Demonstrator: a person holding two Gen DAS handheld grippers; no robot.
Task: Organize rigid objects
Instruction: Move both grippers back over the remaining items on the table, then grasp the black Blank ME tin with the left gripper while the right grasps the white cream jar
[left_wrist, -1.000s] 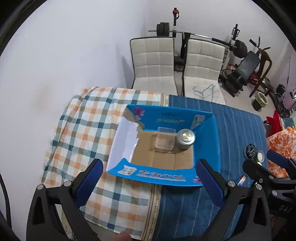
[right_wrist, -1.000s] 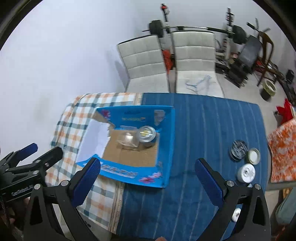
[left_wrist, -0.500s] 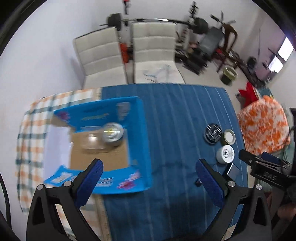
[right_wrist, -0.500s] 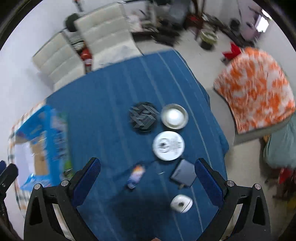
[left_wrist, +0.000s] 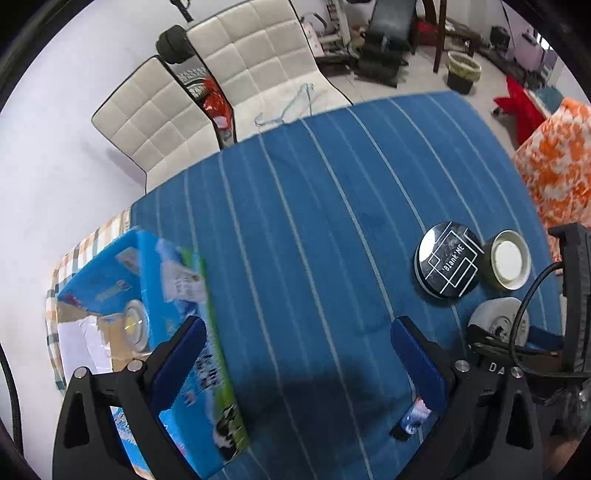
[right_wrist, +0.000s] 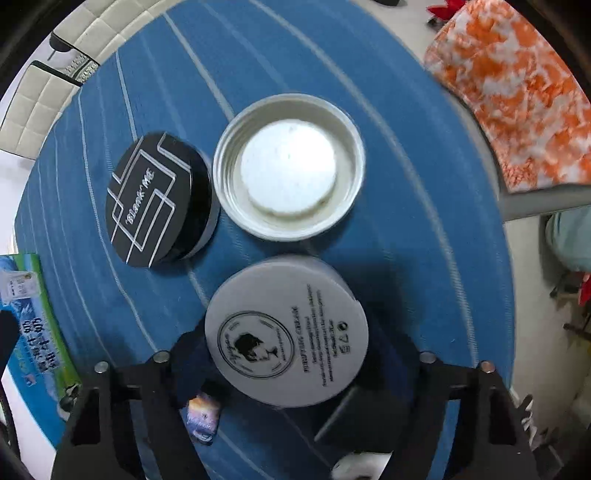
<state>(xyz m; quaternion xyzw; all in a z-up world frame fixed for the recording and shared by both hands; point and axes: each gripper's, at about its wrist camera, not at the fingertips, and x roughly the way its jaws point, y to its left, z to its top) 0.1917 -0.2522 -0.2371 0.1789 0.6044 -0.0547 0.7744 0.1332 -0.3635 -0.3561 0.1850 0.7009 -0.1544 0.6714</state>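
I count three round containers on the counter (left_wrist: 314, 221): one black tin (right_wrist: 159, 199) with white line markings, one open silver lid (right_wrist: 290, 170) with a white liner, and one grey jar (right_wrist: 286, 336) with a printed label. Below them I see one small printed packet (right_wrist: 202, 415), one dark flat square case (right_wrist: 354, 417), and one white thing (right_wrist: 364, 467) cut by the edge, too hidden to name. There is one blue cardboard box (left_wrist: 107, 284), and inside it I can make out one shiny can (left_wrist: 135, 323). Behind the counter stand two white padded chairs (left_wrist: 258, 70). I carry two claws, the left claw (left_wrist: 295, 354) and the right claw (right_wrist: 295, 373).
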